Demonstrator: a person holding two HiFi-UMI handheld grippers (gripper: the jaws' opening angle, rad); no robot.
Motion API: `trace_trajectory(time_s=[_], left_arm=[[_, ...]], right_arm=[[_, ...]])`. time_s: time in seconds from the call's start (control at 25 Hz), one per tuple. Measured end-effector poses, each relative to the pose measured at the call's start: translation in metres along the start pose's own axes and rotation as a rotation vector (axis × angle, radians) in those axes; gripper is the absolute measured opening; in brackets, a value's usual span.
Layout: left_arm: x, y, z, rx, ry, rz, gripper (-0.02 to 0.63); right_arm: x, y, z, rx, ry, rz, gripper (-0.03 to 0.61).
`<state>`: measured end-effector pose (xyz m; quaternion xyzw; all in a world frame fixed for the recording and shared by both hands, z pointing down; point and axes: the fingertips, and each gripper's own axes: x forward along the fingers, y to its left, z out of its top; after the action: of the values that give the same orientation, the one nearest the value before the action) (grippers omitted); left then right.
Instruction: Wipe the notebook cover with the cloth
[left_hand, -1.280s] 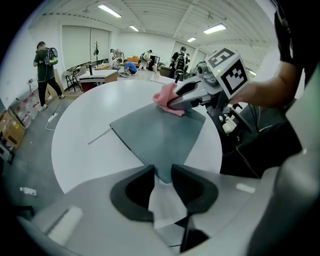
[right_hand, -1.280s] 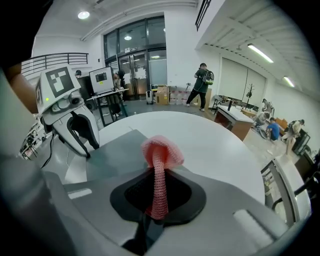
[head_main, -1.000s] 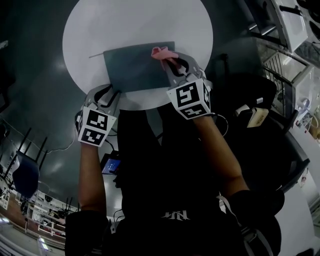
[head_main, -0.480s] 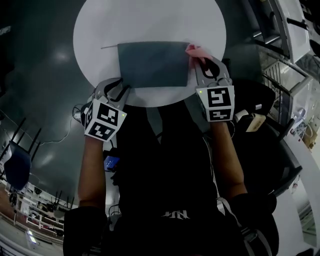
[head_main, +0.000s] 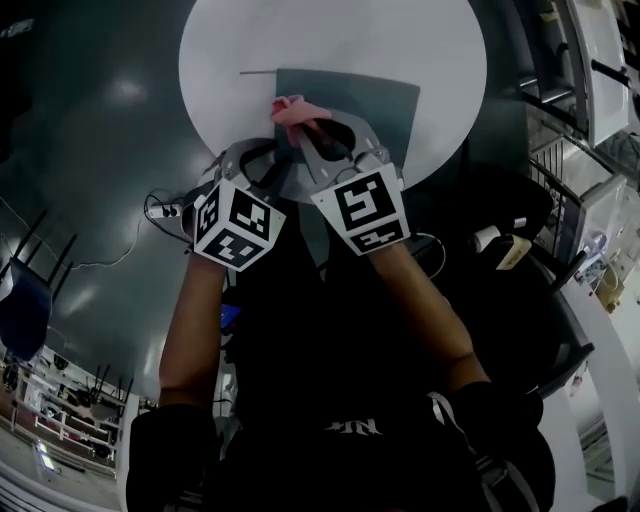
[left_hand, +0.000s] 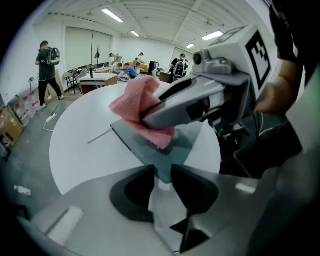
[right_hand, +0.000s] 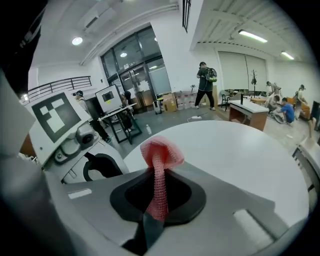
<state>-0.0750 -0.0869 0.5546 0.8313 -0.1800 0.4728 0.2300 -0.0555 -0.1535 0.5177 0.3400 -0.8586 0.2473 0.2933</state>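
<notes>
A dark grey notebook (head_main: 372, 102) lies flat on the round white table (head_main: 330, 35). My right gripper (head_main: 312, 128) is shut on a pink cloth (head_main: 290, 110) and presses it onto the cover near the notebook's left edge. In the right gripper view the cloth (right_hand: 161, 152) sticks up from between the closed jaws of that gripper (right_hand: 158, 192). My left gripper (head_main: 267, 162) sits at the notebook's near left corner. In the left gripper view its jaws (left_hand: 161, 172) are pinched on that corner of the notebook (left_hand: 167, 150), just below the cloth (left_hand: 142, 112).
A thin rod or ribbon (head_main: 256, 72) sticks out left of the notebook. The table's near edge lies under both grippers. Metal racks (head_main: 585, 90) stand to the right, and a dark chair (head_main: 25, 310) at the left. People and desks (right_hand: 250, 107) are far off.
My right gripper has swept the pink cloth from the notebook's right edge across the cover to its left side. The left gripper has stayed at the near left corner.
</notes>
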Motion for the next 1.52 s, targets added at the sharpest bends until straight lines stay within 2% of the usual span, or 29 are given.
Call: trace_trajectory(time_s=[0.12,0.28,0.44,0.88,1.52], left_arm=[[0.000,0.000,-0.001,-0.006,-0.007,0.005,0.111],[0.000,0.000,-0.003,-0.006,-0.012,0.004,0.112],[0.000,0.001,-0.003,-0.006,-0.012,0.009,0.110],[0.001,-0.001,0.001,-0.005,0.019,0.013,0.112],[-0.001,-0.002,0.004,0.001,0.076,0.040,0.112]], right_arm=[[0.016,0.014,-0.006,-0.029,0.034,0.022,0.028],[0.027,0.018,-0.018,-0.105,0.089,0.002,0.028],[0.028,0.018,-0.020,-0.161,0.100,-0.016,0.028],[-0.004,-0.014,-0.040,-0.135,0.094,-0.038,0.028],[-0.063,-0.075,-0.074,-0.092,0.102,-0.139,0.028]])
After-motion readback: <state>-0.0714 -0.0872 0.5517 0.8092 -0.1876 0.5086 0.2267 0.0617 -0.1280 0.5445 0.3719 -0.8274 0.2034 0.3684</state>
